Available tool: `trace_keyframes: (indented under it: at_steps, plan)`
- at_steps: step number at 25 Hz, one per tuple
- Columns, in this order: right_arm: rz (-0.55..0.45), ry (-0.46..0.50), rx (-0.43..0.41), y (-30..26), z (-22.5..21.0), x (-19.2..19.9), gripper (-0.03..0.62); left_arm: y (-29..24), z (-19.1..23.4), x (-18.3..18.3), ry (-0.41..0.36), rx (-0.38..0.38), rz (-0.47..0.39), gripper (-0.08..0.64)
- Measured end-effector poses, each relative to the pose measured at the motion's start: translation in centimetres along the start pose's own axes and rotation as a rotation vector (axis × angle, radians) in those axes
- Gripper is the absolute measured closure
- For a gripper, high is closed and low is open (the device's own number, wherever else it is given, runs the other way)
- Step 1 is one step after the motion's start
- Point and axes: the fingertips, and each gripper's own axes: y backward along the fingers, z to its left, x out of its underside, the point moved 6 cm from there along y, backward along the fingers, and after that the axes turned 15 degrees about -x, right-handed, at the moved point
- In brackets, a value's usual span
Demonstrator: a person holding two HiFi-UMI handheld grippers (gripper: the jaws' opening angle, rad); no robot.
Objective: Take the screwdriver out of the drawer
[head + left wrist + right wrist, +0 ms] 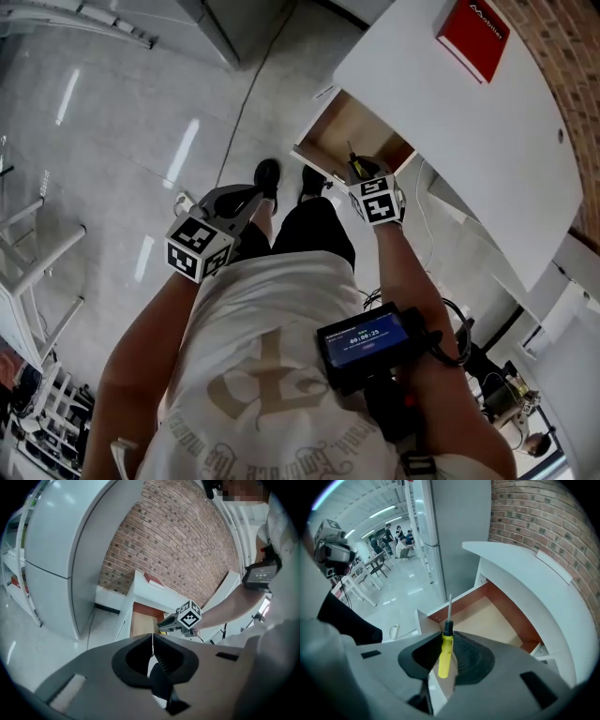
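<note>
A screwdriver (446, 649) with a yellow handle, black collar and thin metal shaft is clamped between the jaws of my right gripper (446, 637), shaft pointing away from me. It hangs above the open wooden drawer (497, 616), whose bare floor shows below. From the head view the right gripper (359, 171) hovers over the drawer (349, 131), with the screwdriver (356, 167) a small yellow and black streak at its tip. My left gripper (152, 641) is shut with nothing in it; in the head view the left gripper (251, 195) is held over the floor, left of the drawer.
The drawer sits under a white curved desk (450, 122) with a red book (472, 37) on top, against a brick wall (187, 541). A large white cabinet (61, 559) stands left of it. White tables and chairs (361, 581) and several people are farther back.
</note>
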Motion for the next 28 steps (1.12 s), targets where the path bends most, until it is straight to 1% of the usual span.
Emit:
trace_keyframes:
  at_steps: [4,8,13,21,24,28]
  plan:
    - [-0.037,-0.020,0.030,1.7,1.0,0.0,0.526,0.2,-0.2,-0.9,-0.033,0.032,-0.010,0.551]
    - [-0.082,-0.017,0.045,3.6,2.5,-0.5,0.526,0.6,-0.6,-1.6,-0.055,0.055,-0.024,0.551]
    - [-0.152,-0.014,0.084,5.8,3.6,-1.0,0.526,0.9,-0.5,-2.6,-0.066,0.067,-0.043,0.551]
    - [-0.280,-0.039,0.155,9.9,6.0,-1.2,0.526,1.7,-0.4,-4.0,-0.100,0.099,-0.067,0.551]
    - [-0.333,-0.049,0.170,11.8,6.6,-0.8,0.526,1.3,-1.4,-4.5,-0.112,0.110,-0.068,0.551]
    - [-0.399,-0.076,0.194,14.5,7.3,-0.2,0.526,0.4,-3.4,-5.9,-0.150,0.145,-0.090,0.551]
